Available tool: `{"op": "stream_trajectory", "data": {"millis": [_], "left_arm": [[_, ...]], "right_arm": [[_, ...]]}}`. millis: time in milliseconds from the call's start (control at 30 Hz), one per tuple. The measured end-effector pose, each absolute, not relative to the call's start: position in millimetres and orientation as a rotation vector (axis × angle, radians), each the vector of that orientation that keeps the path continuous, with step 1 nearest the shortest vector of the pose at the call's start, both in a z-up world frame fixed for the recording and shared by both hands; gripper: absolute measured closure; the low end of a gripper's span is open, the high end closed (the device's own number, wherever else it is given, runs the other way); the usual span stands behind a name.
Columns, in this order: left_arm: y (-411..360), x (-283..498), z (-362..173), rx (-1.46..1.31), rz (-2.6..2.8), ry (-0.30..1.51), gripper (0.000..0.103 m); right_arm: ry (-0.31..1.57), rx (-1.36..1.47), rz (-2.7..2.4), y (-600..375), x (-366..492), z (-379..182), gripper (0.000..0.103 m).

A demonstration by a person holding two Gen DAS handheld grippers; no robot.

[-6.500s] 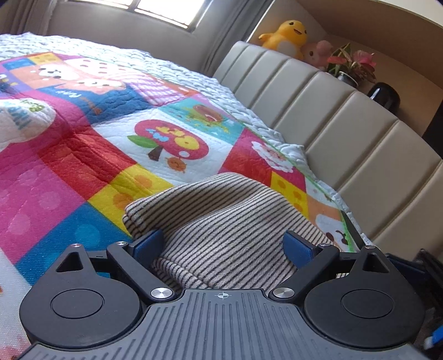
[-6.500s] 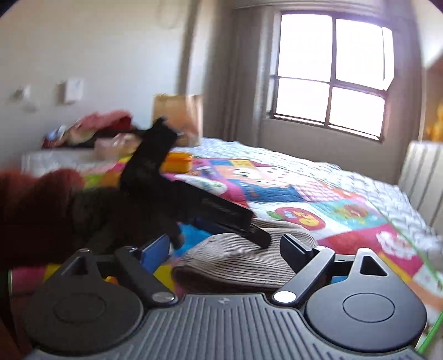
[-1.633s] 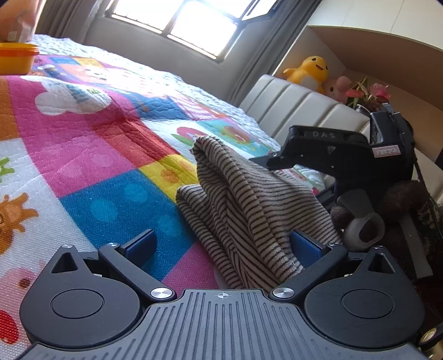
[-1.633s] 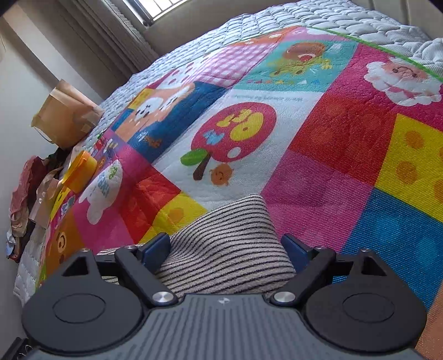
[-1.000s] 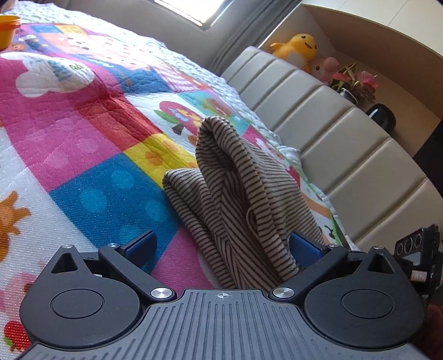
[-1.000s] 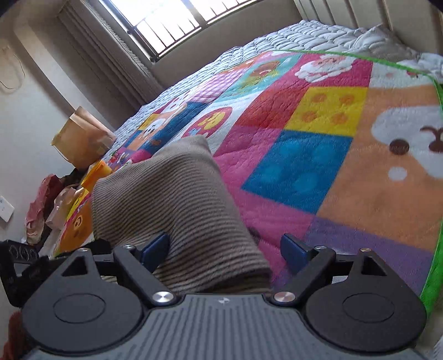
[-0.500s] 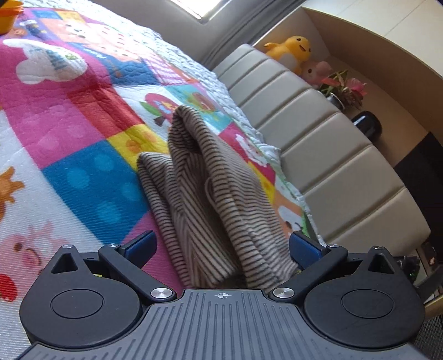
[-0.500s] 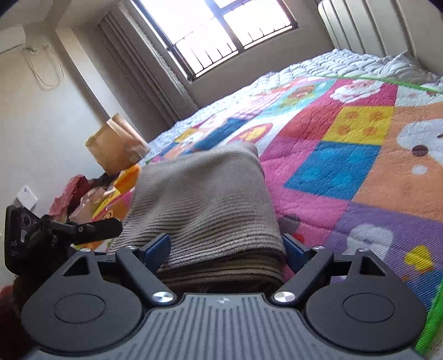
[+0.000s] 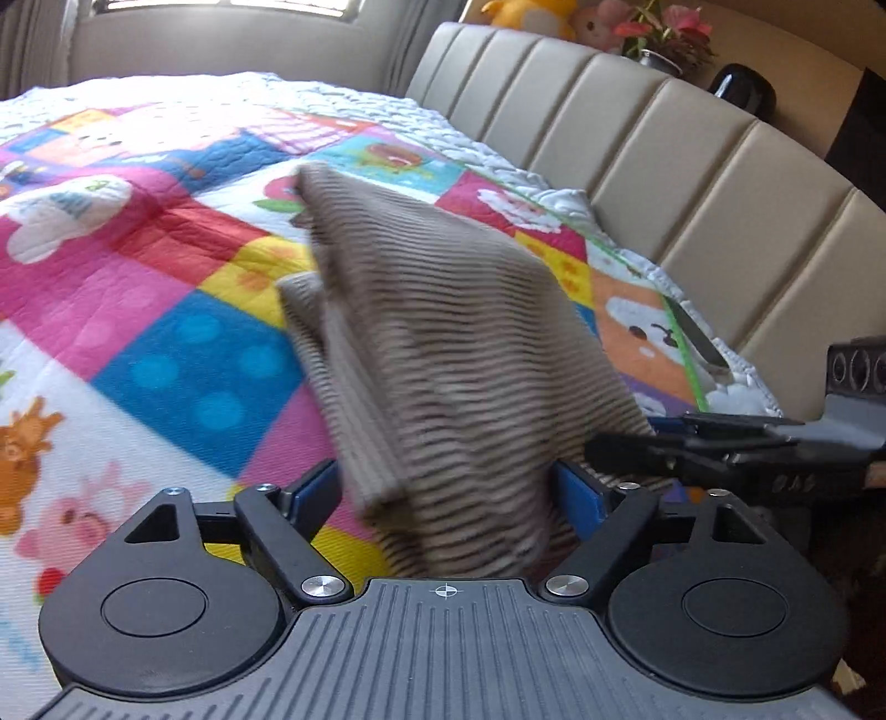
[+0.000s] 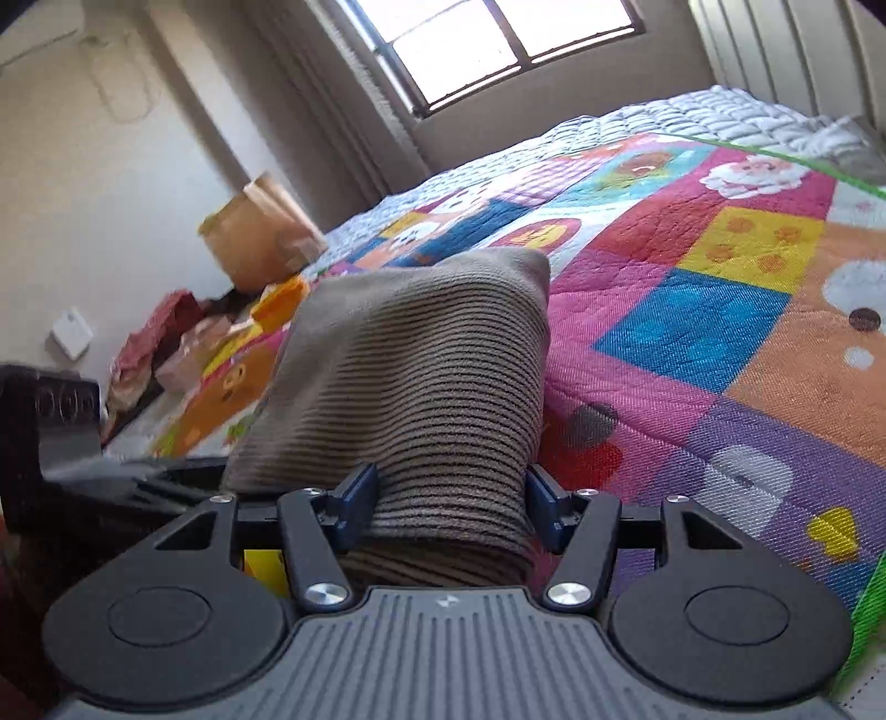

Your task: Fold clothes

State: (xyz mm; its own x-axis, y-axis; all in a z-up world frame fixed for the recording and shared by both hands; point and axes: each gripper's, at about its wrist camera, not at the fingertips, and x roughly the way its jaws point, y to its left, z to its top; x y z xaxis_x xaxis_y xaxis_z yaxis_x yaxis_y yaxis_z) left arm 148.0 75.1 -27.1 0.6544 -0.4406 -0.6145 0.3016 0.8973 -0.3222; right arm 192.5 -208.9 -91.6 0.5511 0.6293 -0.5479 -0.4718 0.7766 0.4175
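A tan garment with thin dark stripes (image 9: pixel 443 332) is lifted off the colourful quilt (image 9: pixel 183 343). My left gripper (image 9: pixel 448 498) has its blue-padded jaws partly closed on the near end of the garment. My right gripper (image 10: pixel 451 498) is shut on the other near corner of the same garment (image 10: pixel 421 365), which slopes away and down to the quilt (image 10: pixel 692 327). The right gripper's black body shows at the right edge of the left wrist view (image 9: pixel 747 448). The left gripper's body shows at the left edge of the right wrist view (image 10: pixel 66 432).
A beige padded headboard (image 9: pixel 692 166) runs along the bed's right side, with plush toys (image 9: pixel 526 14) and a potted plant (image 9: pixel 664 39) on the ledge above. A brown paper bag (image 10: pixel 260 232) and a pile of clothes (image 10: pixel 166 343) lie past the bed's far left edge.
Both grippers' jaws have narrowed onto the striped garment. The garment has been raised and pulled taut between them, and both grippers have come closer together at the near edge of the bed.
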Motion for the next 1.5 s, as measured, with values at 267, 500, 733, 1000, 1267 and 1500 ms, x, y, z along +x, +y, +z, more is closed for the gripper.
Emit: {"op": "stream_trajectory", "data": {"millis": [267, 500, 733, 1000, 1267, 1500], "left_arm": [[80, 182, 47, -0.285, -0.608, 0.487, 0.016], [65, 245, -28, -0.198, -0.498, 0.703, 0.027], [71, 237, -31, -0.168, -0.530, 0.693, 0.026], [73, 240, -38, -0.156, -0.554, 0.693, 0.026], [76, 239, -40, -0.172, -0.559, 0.676, 0.024], [74, 237, -39, -0.183, -0.571, 0.661, 0.020]], "right_arm": [[0.725, 0.174, 0.614, -197, 184, -93, 0.043], [0.644, 0.188, 0.593, -218, 186, -50, 0.011], [0.628, 0.142, 0.511, -195, 270, -23, 0.018], [0.796, 0.077, 0.395, -170, 320, -90, 0.018], [0.669, 0.126, 0.427, -194, 260, -53, 0.018], [0.662, -0.017, 0.504, -180, 187, -65, 0.018]]}}
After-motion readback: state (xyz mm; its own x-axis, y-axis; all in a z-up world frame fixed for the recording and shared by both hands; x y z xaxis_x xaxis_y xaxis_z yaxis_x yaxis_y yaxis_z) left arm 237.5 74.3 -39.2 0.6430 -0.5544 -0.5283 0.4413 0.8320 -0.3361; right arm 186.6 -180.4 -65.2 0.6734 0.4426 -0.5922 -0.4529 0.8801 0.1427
